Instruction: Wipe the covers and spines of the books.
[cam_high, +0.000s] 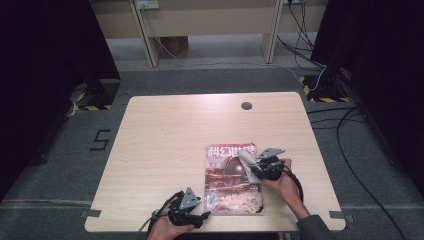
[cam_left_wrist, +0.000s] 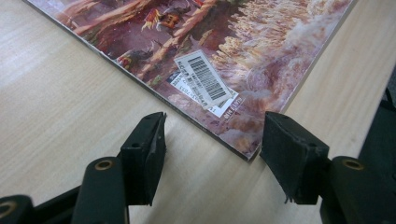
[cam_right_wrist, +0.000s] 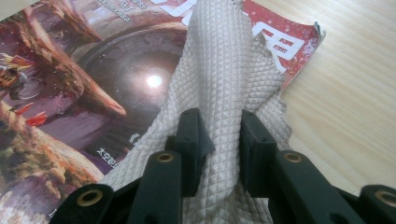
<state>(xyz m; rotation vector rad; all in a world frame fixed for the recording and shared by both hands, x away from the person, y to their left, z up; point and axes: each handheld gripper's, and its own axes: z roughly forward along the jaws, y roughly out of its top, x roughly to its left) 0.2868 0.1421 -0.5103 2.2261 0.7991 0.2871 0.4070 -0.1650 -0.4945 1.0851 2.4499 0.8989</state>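
Grey cloth is pinched between the jaws of the right gripper and lies on the magazine. The magazine rests flat on the tabletop. The left gripper is held apart at the magazine's corner, seemingly not touching it.
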